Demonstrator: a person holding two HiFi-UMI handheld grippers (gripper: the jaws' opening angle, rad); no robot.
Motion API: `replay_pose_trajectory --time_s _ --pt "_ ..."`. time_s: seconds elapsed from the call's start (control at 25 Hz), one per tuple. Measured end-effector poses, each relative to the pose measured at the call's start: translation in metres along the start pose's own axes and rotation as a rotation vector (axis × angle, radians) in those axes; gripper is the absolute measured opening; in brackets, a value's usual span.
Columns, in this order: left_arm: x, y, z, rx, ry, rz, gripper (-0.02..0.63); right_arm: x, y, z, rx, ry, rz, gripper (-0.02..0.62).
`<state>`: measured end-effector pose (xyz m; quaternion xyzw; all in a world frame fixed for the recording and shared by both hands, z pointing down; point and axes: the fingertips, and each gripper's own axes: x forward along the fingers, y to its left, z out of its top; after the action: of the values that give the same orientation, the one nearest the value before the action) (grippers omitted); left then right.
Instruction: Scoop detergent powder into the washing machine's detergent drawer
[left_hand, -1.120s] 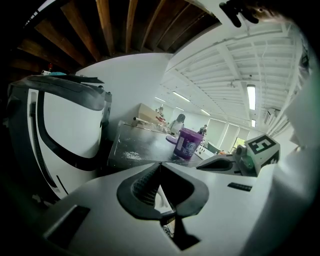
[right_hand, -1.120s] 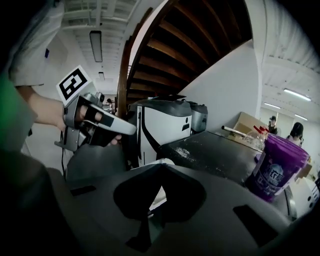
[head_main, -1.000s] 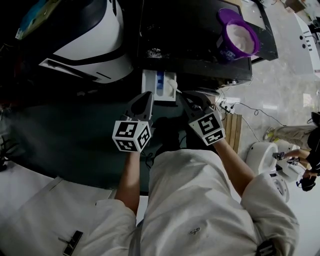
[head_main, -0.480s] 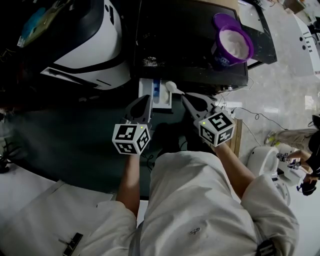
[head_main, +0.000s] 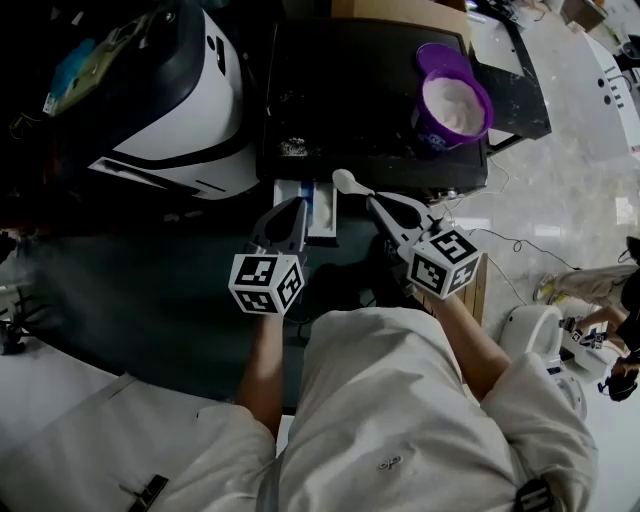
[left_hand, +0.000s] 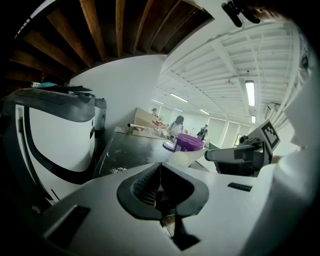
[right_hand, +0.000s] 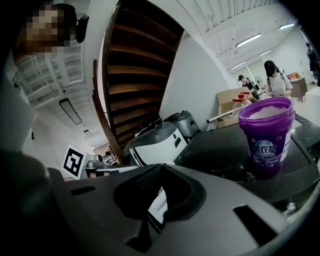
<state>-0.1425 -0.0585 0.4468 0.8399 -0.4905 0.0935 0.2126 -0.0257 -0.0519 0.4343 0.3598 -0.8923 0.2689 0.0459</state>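
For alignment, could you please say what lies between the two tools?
Head view: the open detergent drawer, between left tool and right tool holding the scoop.

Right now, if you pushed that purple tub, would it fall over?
Probably not easily: the purple tub stands upright, looks wide and nearly full of powder, so likely heavy. It would probably slide, not tip. Its top is open, so a hard knock could spill powder.

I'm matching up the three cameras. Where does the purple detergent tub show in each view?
Head view: purple detergent tub, upper right.
Left gripper view: small, near centre, beyond the jaws.
Right gripper view: large, at the right.
Shared landmark: the dark machine top it stands on, seen in all three.
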Motion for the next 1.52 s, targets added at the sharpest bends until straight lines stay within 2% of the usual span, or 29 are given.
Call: replay_pose_trajectory --time_s 0.6,1.0,1.52 --pt "0.040 -0.042 0.037 0.063 -0.024 -0.097 0.020 -0.036 -0.035 0.043 0.014 -0.106 -0.061 0.006" --pt "0.055 -0.062 0.039 0.077 -0.013 -0.136 0.020 -0.055 -0.058 0.056 -0.011 -0.137 -0.115 0.006" --pt "0.065 -0.074 0.040 0.085 -0.003 -0.154 0.020 -0.062 -0.067 0.059 -0.009 -0.143 -0.122 0.006"
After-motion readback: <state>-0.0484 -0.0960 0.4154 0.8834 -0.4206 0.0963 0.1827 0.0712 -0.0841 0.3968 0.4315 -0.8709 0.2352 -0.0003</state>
